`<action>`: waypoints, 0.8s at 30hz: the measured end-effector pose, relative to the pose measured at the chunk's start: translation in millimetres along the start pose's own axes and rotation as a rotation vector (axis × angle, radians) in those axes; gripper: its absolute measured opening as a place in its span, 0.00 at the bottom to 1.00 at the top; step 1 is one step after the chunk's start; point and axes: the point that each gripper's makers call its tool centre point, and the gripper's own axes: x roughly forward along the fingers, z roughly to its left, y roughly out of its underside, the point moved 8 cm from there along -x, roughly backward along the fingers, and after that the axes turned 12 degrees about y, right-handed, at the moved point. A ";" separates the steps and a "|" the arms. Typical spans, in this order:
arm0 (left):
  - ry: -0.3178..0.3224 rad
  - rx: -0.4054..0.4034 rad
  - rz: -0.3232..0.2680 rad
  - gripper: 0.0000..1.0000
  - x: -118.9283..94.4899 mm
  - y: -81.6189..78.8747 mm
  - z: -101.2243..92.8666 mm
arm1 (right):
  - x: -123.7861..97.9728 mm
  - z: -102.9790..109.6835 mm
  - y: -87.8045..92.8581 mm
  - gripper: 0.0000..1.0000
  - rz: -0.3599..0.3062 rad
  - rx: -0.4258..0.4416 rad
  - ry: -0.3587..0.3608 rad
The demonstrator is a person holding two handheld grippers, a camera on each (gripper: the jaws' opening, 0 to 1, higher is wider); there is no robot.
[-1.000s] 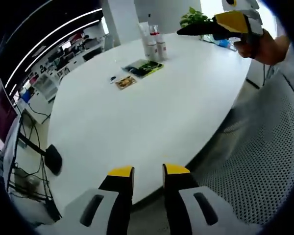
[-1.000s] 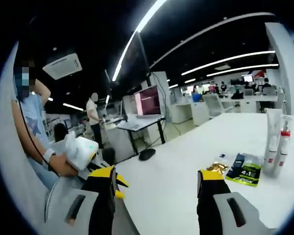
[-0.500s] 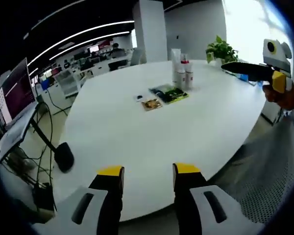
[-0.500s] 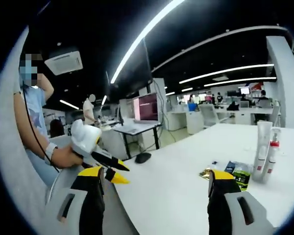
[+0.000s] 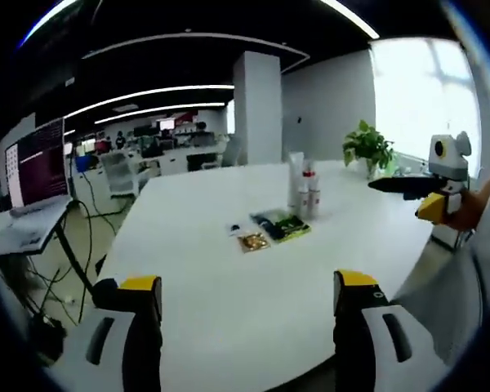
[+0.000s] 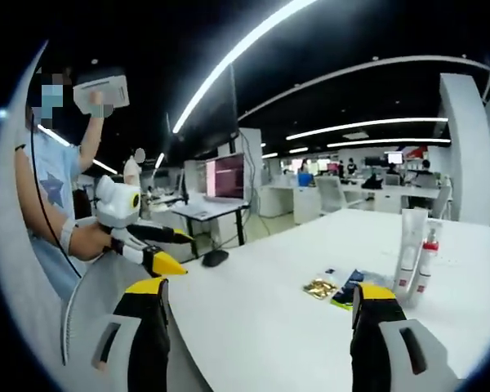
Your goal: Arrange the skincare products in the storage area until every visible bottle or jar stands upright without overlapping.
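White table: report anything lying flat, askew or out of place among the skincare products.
On the white table, the bottles stand upright together. Beside them a dark green packet and a small gold sachet lie flat, slightly askew. Nothing looks spilled.

Open office (image 6: 367,175) (strip-lit, dark ceiling)

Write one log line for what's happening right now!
left gripper: open, empty | right gripper: open, empty | bottles: upright on white table beside flat packets | nothing grasped yet
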 end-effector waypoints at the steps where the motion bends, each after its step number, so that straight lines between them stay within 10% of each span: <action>1: 0.008 -0.011 -0.030 0.91 0.2 -2.2 -1.0 | -0.5 -3.3 0.5 0.92 0.003 0.011 0.003; 24: 0.007 0.053 -0.026 0.99 7.8 5.4 2.0 | -1.1 -36.7 -0.6 0.90 0.011 0.005 0.088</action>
